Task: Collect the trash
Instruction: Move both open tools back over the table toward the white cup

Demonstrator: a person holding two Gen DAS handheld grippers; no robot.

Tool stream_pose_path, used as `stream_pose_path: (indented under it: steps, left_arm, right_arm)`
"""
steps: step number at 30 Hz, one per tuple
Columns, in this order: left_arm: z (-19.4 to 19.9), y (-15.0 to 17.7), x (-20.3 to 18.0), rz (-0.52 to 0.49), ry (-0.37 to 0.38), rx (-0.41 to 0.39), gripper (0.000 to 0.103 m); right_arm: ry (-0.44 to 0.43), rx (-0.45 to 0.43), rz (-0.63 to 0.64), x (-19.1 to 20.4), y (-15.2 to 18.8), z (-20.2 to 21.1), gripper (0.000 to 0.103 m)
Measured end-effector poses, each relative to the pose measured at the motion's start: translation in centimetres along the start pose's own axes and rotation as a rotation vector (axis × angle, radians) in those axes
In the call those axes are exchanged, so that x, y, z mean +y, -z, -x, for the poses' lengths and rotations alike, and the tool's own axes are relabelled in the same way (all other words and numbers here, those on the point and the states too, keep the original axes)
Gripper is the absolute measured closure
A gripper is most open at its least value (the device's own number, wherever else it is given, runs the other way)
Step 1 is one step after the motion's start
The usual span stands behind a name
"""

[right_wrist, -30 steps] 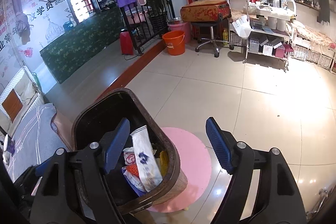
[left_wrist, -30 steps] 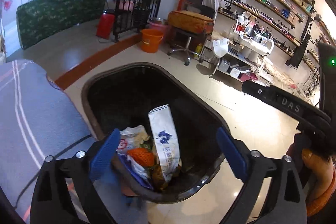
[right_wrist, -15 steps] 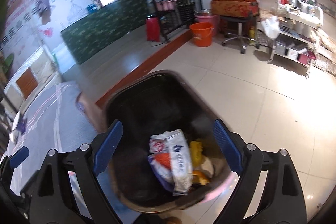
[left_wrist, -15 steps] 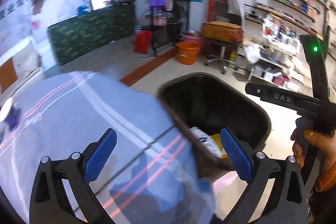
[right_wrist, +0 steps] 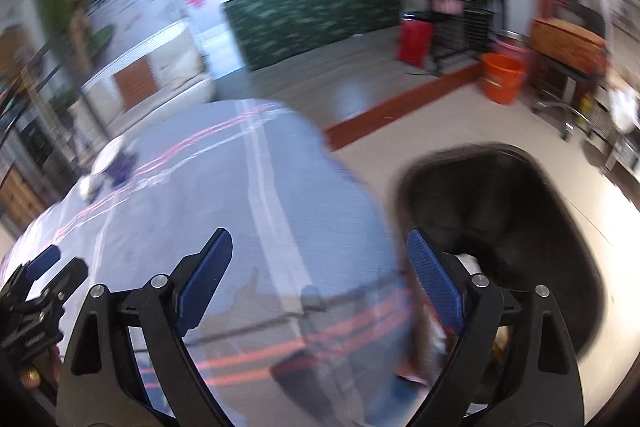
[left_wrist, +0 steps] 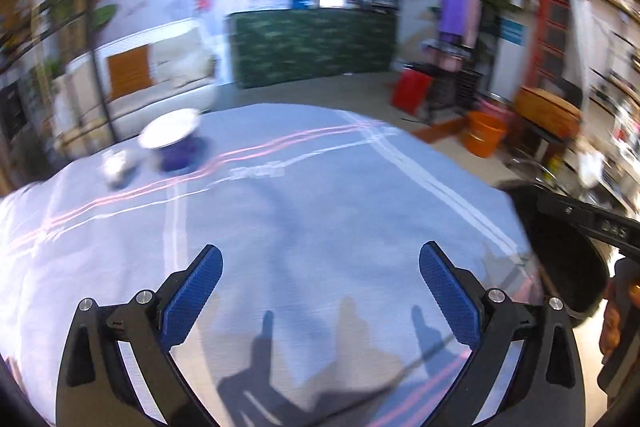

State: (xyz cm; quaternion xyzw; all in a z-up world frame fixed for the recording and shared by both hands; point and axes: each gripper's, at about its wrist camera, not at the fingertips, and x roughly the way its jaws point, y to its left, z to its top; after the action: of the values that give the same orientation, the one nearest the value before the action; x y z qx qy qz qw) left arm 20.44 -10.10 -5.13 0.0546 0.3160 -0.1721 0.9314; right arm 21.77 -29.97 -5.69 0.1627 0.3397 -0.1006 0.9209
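Observation:
The black trash bin (right_wrist: 500, 219) stands on the floor right of the table, with pale trash (right_wrist: 468, 263) showing low inside it. In the left wrist view only the bin's edge (left_wrist: 560, 259) shows at the right. My left gripper (left_wrist: 320, 291) hangs open over the blue-grey tablecloth (left_wrist: 320, 195), nothing between its blue pads. My right gripper (right_wrist: 320, 279) is open too, over the table's right corner beside the bin, and holds nothing. Far left on the cloth lie a blurred white crumpled thing (left_wrist: 116, 167) and a white dish on something purple (left_wrist: 172, 135).
The right gripper's black body (left_wrist: 592, 223) and a hand (left_wrist: 616, 319) sit at the left wrist view's right edge. An orange bucket (right_wrist: 502, 77), a red can (right_wrist: 414, 37), a stool and a green counter (right_wrist: 312, 19) stand on the tiled floor beyond.
Both views have swung left, from over the bin onto the table. The bin slid to the right of both views. The right jaws stand a little wider.

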Motion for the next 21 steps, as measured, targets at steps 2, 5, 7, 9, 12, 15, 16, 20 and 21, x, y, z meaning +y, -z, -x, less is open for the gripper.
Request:
stream_pose_path:
  steps: [2, 5, 7, 9, 12, 15, 16, 20, 21]
  left_arm:
    - [0.3, 0.3, 2.9, 0.039, -0.045, 0.009, 0.006]
    - [0.7, 0.5, 6.5, 0.085, -0.118, 0.013, 0.006]
    - [0.6, 0.4, 9.0, 0.109, -0.169, 0.021, 0.006]
    - [0.6, 0.4, 11.2, 0.121, -0.214, 0.027, 0.006]
    - [-0.4, 0.1, 14.2, 0.131, -0.262, 0.052, 0.006]
    - [-1.8, -0.6, 17.6, 0.171, -0.302, 0.070, 0.006]
    - [-2.2, -0.7, 19.0, 0.189, -0.302, 0.074, 0.006]
    - [-5.2, -3.2, 21.9, 0.256, -0.253, 0.061, 0.006]
    - [-5.9, -3.8, 22.2, 0.251, -0.251, 0.061, 0.006]
  right_arm:
    - [-0.035, 0.010, 0.053, 2.5, -0.4, -0.7, 0.015]
    - [-0.102, 0.029, 0.125, 6.7, -0.9, -1.7, 0.015]
    - [-0.142, 0.037, 0.176, 9.4, -1.1, -2.4, 0.015]
    - [-0.175, 0.047, 0.218, 11.6, -1.2, -2.9, 0.015]
    - [-0.217, 0.069, 0.269, 15.2, -1.6, -4.3, 0.015]
    - [-0.268, 0.097, 0.311, 18.3, -2.4, -6.3, 0.015]
    - [-0.278, 0.104, 0.317, 19.0, -2.8, -7.1, 0.015]
    - [-0.333, 0.136, 0.310, 22.3, -4.8, -10.5, 0.015]
    - [-0.337, 0.141, 0.304, 23.1, -5.4, -11.4, 0.015]
